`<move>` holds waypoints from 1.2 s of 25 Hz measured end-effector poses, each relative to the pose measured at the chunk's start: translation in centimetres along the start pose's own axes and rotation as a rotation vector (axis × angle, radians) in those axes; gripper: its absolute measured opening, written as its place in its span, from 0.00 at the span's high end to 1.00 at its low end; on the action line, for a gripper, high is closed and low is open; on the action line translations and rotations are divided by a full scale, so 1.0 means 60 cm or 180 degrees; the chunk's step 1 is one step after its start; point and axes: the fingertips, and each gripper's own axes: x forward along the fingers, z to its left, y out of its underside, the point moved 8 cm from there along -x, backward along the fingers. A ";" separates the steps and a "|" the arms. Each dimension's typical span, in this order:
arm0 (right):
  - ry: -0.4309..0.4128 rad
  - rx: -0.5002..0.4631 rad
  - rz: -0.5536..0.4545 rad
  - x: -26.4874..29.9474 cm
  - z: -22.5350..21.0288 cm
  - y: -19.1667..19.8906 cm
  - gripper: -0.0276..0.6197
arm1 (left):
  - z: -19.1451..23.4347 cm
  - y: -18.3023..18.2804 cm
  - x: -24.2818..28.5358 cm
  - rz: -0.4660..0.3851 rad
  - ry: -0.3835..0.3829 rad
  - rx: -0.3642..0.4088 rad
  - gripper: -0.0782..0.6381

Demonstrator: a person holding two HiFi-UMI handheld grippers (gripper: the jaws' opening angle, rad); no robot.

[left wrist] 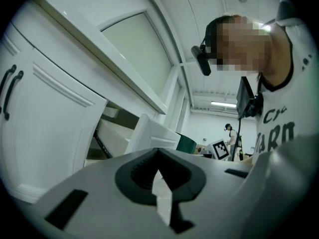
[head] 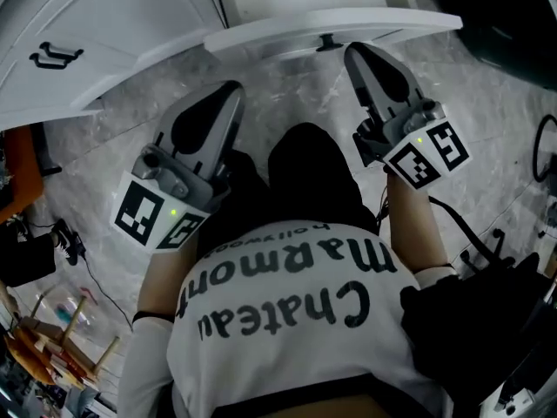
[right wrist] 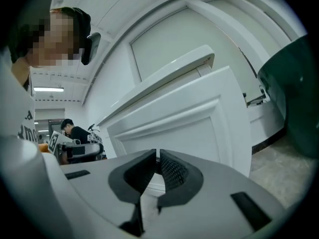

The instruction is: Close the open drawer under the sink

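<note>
Nearest, the person's white printed shirt (head: 287, 320) fills the lower head view; an arm runs forward on each side of it.

Left gripper (head: 231, 90) held low over the grey marbled floor (head: 487, 103), pointing level toward the cabinet; in the left gripper view its jaws meet at the tips, nothing between them.

Right gripper (head: 357, 52) sits alongside, apart from the left and further forward; its jaws are closed to a thin slit and carry nothing; tip lies just short of the drawer front, contact not discernible.

Drawer (head: 331, 24) stands pulled out from the white cabinet, ahead of both grippers; its panelled front (right wrist: 189, 118) fills the right gripper view just behind the jaws; the left gripper view shows that front edge-on with the open box behind it.

Left of the drawer, a white cabinet door (head: 130, 24) with a black handle (head: 57, 55).

Dark green object (right wrist: 294, 93) right of the drawer.

Far back, another person (right wrist: 75, 133) in a bright room.
</note>
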 end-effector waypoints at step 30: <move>0.0396 0.0077 0.0042 0.041 0.020 0.044 0.76 | 0.007 0.074 -0.080 0.0125 -0.0465 0.0131 0.88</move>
